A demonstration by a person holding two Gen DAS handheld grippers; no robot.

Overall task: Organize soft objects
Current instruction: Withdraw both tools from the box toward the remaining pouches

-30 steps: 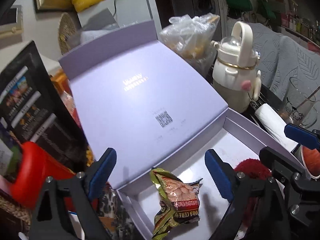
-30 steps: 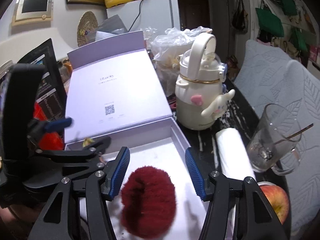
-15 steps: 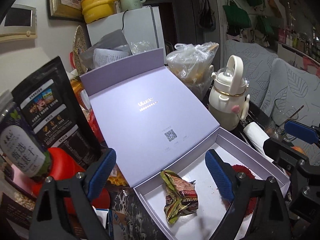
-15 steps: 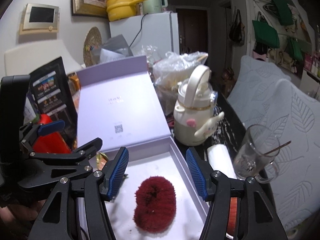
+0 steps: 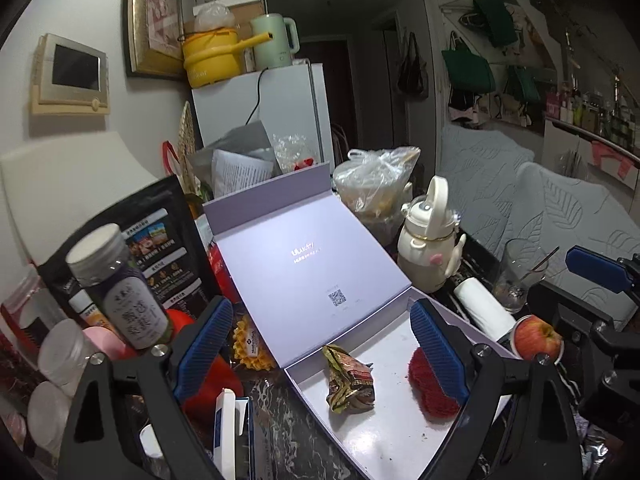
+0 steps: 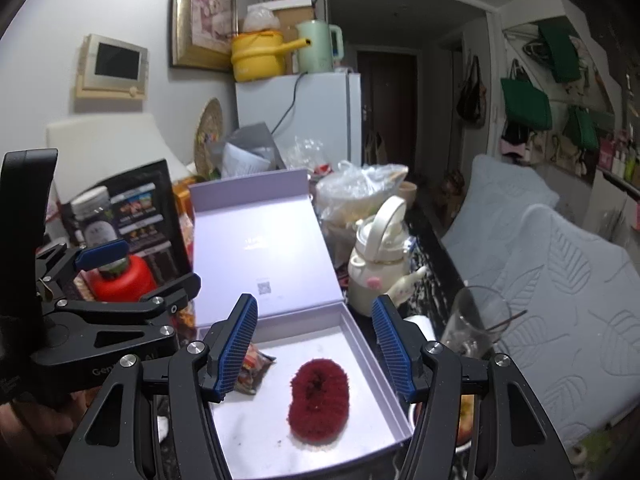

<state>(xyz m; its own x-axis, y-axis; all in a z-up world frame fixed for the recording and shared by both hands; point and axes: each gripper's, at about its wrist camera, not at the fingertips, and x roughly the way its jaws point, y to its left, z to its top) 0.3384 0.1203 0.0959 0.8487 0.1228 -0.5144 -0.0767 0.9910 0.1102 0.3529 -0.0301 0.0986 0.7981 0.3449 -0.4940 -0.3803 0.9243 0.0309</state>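
Two grippers: both hang above the lavender box (image 6: 362,344) with nothing between their jaws; the left gripper (image 5: 320,354) is spread wide, the right gripper (image 6: 314,348) stands released at a narrower gap.
Box edges: the tray fills the lower centre of both views; its lid (image 5: 308,268) leans back toward the upper left, so the tray is walled on that side and open from above.
Room to move: clutter presses close on the left of the frame, where a black snack pouch (image 5: 160,240), a capped bottle (image 5: 120,292) and a red container (image 6: 122,280) stand; to the right of the box are a cream kettle-shaped bottle (image 6: 380,268), a white roll (image 5: 484,312), a drinking glass (image 6: 476,324) and an apple (image 5: 536,338).
Hidden or cut off: in the left wrist view the near finger (image 5: 438,354) covers part of the red fuzzy piece; the tray's near corner runs out of frame; the lid's print is too small to read.
Red fuzzy piece (image 6: 318,400): lies on the tray floor at lower centre, below and between the right gripper's fingers, not touched.
Crumpled snack wrapper (image 5: 350,380): lies beside it toward the left of the tray, below the left gripper's gap, partly behind the right gripper's left finger (image 6: 236,350) in the right wrist view.
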